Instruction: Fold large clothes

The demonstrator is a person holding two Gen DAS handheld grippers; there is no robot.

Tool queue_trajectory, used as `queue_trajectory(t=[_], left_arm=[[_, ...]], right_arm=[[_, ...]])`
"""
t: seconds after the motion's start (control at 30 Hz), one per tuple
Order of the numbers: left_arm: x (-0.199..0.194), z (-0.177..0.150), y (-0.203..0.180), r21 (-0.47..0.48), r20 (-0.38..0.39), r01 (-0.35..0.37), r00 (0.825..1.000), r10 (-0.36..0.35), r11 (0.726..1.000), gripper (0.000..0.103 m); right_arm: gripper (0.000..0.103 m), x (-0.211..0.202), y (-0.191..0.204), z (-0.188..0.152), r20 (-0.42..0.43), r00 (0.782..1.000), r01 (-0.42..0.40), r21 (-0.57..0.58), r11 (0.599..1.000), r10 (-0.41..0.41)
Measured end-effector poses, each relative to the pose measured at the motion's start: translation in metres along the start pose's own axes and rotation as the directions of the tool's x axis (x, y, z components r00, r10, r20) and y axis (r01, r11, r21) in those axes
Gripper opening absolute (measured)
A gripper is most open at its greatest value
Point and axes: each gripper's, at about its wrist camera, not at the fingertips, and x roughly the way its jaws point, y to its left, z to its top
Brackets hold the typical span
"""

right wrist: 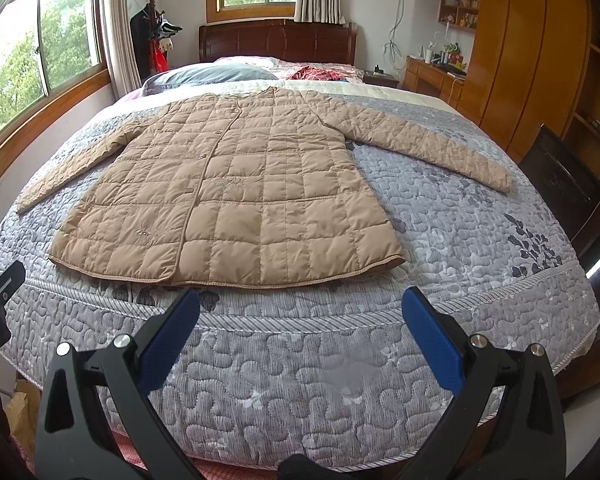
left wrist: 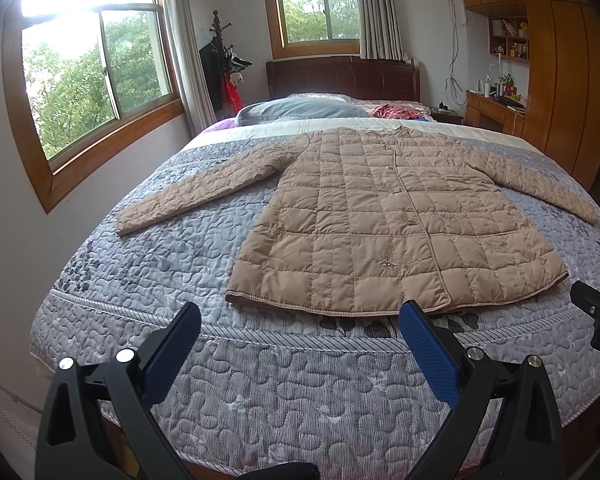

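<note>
My left gripper (left wrist: pixel 300 312) hangs with its blue-padded jaws spread wide above the foot of the grey quilted bedspread (left wrist: pixel 260 380); my right gripper (right wrist: pixel 300 300) likewise, jaws wide; bare quilt lies between both and the hem of the tan quilted coat (right wrist: pixel 228 200), which lies flat and spread; open quilt runs beside each sleeve, broad on the right flank; the dark chair (right wrist: pixel 560 184) stands close off the bed's right edge; the wall under the wood-framed window (left wrist: pixel 96 80) bounds the left; the grey pillow (left wrist: pixel 300 110) and red checked cloth (left wrist: pixel 396 111) lie beyond the collar, before the dark wooden headboard (left wrist: pixel 340 76).
</note>
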Motion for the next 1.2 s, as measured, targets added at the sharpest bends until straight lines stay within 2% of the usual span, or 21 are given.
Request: queue_trajectory(t=[1.2], left_arm=[[0.001, -0.0005, 0.0006, 0.003, -0.002, 0.0, 1.0, 0.0, 1.0, 0.099]], right_arm=[[0.1, 0.002, 0.0025, -0.0007, -0.004, 1.0, -0.01, -0.002, 1.0, 0.01]])
